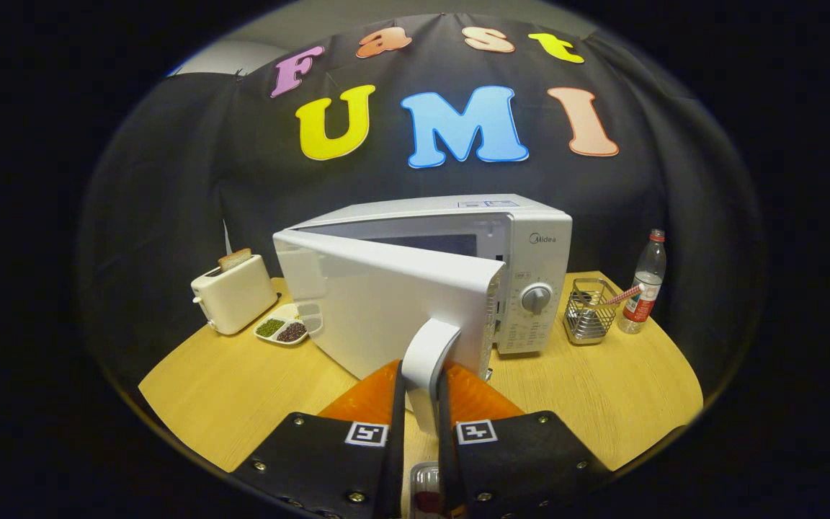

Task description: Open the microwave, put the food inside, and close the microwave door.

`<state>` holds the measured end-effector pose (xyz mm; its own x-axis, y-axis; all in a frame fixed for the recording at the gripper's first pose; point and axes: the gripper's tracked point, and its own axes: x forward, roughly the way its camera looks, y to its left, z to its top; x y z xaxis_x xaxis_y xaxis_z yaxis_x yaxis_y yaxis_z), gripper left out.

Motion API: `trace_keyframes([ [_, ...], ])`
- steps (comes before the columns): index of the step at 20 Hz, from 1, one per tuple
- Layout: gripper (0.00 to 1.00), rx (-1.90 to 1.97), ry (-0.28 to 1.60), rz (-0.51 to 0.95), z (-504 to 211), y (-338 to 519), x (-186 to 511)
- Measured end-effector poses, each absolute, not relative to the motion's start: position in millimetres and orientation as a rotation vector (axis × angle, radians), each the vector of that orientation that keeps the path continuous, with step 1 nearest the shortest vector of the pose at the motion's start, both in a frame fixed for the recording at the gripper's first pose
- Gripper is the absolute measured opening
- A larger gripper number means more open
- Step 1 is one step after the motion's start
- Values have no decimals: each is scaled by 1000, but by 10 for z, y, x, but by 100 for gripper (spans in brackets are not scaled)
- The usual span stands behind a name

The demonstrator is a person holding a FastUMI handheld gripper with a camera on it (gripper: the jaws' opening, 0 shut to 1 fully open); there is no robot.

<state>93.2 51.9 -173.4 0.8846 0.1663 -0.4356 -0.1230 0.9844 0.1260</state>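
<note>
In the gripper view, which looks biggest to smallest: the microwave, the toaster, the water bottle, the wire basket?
1. microwave, nearest, its door handle pinched by the gripper
2. toaster
3. water bottle and wire basket: too alike to rank.

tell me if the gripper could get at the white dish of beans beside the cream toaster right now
Probably not: the gripper is shut on the white door handle, and the half-open microwave door stands between it and the dish.

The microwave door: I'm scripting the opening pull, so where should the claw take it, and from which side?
By the handle, an upright bar standing off the door's free edge. Come from the front with a finger on each side, as the claw is now, shut on it with the door part open.
</note>
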Motion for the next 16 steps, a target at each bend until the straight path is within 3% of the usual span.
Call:
trace_keyframes([
  [16,20,110,468,257,-1652,1555,147],
])
